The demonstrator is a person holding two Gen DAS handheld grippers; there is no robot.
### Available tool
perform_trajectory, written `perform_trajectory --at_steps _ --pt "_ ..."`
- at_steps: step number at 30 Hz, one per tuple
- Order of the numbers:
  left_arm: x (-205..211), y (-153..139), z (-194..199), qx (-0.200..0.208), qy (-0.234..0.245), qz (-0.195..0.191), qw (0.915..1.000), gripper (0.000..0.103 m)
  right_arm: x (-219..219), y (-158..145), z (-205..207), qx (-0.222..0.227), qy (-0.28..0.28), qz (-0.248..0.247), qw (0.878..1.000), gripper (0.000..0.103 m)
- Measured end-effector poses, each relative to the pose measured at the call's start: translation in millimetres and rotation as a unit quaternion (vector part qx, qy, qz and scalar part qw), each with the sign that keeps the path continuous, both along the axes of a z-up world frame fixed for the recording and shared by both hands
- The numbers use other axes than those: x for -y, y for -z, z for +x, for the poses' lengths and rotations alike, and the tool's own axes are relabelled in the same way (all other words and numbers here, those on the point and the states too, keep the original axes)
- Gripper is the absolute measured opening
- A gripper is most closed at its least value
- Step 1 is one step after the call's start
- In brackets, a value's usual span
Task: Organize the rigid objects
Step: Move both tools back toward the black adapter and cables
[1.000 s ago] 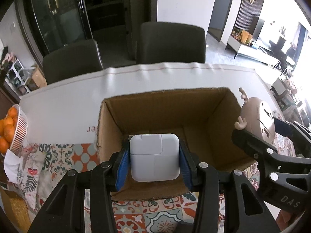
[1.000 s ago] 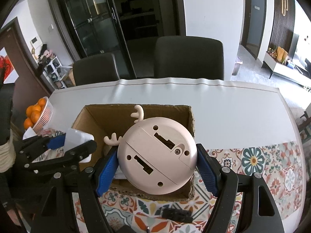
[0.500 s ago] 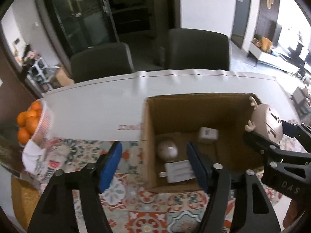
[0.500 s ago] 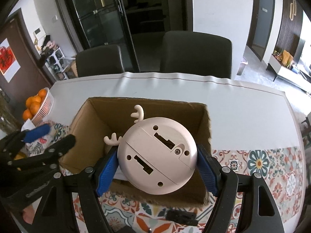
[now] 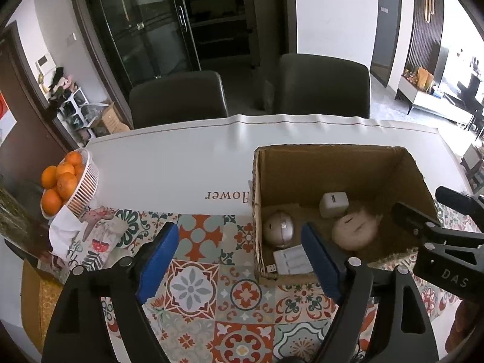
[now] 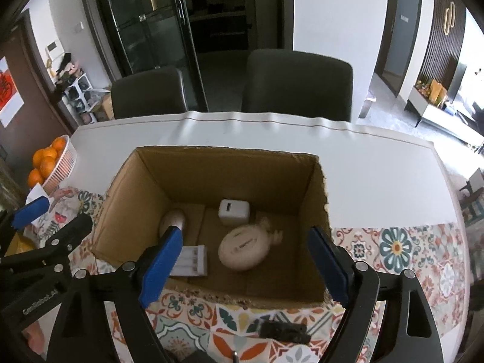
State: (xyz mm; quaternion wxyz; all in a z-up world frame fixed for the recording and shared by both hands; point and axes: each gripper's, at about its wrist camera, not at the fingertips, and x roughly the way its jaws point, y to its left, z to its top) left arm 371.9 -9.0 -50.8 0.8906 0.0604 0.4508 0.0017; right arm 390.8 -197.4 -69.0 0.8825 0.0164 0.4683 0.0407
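An open cardboard box stands on the table. Inside lie a white power adapter, a round pink clock with antlers, blurred as if in motion, a pale ball and a flat white pack. My right gripper hangs over the box, its jaws opening with nothing between the pads. My left gripper is over the patterned cloth by the box's left wall, its jaws opening and empty.
A white basket of oranges stands at the table's left edge beside a printed cloth pouch. Two dark chairs stand behind the table. A small dark object lies on the tiled cloth in front of the box.
The left gripper let the white adapter go into the box and moved left. The right gripper opened and the pink clock dropped into the box.
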Motion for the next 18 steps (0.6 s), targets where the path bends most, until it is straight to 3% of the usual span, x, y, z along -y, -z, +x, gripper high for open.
perform_trajectory --at_steps 18 --pt "3 -15 -72 0.023 0.018 -0.014 0.9995 0.088 4 -13 -77 0.014 0.006 0.025 1.000 0.085"
